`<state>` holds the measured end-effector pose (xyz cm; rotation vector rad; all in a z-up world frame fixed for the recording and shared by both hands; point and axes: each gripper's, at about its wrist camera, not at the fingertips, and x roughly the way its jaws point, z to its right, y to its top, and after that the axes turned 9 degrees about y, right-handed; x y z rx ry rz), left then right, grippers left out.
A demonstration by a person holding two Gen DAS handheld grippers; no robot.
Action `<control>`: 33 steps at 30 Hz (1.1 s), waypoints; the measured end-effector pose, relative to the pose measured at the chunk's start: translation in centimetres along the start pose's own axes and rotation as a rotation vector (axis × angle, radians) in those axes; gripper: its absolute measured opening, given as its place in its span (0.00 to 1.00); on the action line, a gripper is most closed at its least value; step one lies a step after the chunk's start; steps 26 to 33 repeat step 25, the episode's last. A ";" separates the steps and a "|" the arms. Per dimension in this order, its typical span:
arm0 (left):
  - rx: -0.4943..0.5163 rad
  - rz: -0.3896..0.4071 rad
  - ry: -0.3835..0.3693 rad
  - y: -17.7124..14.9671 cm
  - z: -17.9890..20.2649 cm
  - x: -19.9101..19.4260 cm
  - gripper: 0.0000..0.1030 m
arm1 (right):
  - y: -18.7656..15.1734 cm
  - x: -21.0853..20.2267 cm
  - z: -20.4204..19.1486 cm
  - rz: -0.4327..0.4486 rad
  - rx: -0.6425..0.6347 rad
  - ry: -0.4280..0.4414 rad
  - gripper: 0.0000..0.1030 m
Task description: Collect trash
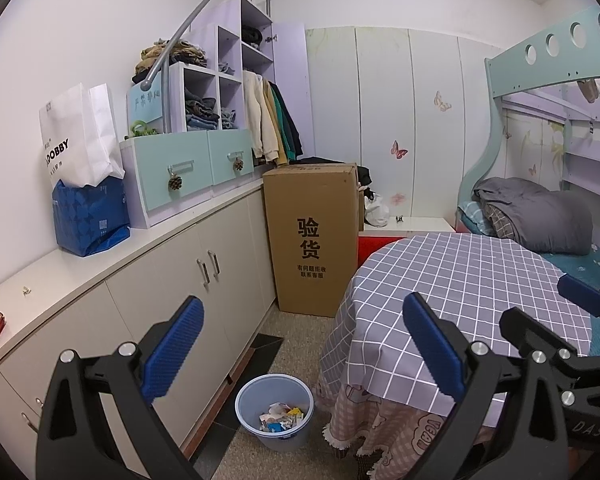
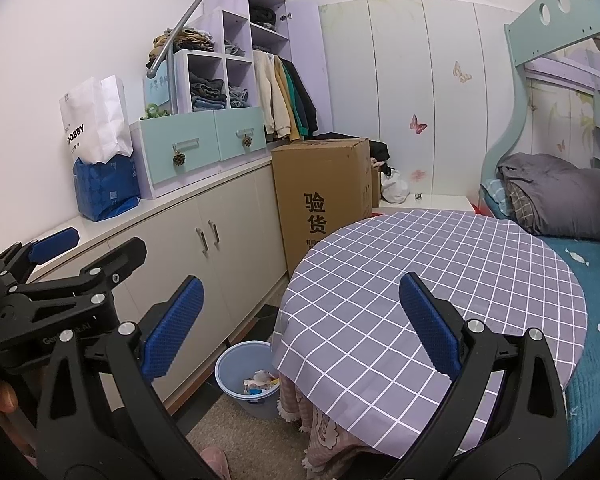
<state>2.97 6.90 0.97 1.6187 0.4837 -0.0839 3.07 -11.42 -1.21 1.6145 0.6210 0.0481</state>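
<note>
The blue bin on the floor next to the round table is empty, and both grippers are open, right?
Not quite. The blue bin already has wrappers and paper scraps in it, as the left wrist view shows. It does stand on the floor beside the round table, and the left gripper and right gripper are both open.

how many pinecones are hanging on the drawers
2: one pinecone hangs from the left teal drawer's handle, the other pinecone from the right drawer's. None seems hidden.

the cardboard box [image 1: 311, 236], at about 12 o'clock beyond the bin, bears large black characters "验货" with smaller lines beneath, roughly "有问题拒收 联系客服". the white paper bag [image 1: 78, 136] at 10 o'clock shows "dobby", its first letter cut off. other print is too small to read.
</note>
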 end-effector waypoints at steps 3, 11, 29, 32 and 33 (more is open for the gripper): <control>-0.001 0.000 -0.001 0.0 0.0 0.0 0.95 | 0.0 0.0 0.0 -0.001 0.001 0.001 0.93; 0.001 -0.002 -0.003 -0.3 -0.2 0.5 0.95 | -0.1 0.4 0.3 0.003 0.003 -0.012 0.93; 0.031 -0.026 -0.014 -1.4 1.5 2.8 0.95 | -0.9 2.2 3.3 -0.024 0.063 -0.022 0.93; 0.031 -0.026 -0.014 -1.4 1.5 2.8 0.95 | -0.9 2.2 3.3 -0.024 0.063 -0.022 0.93; 0.031 -0.026 -0.014 -1.4 1.5 2.8 0.95 | -0.9 2.2 3.3 -0.024 0.063 -0.022 0.93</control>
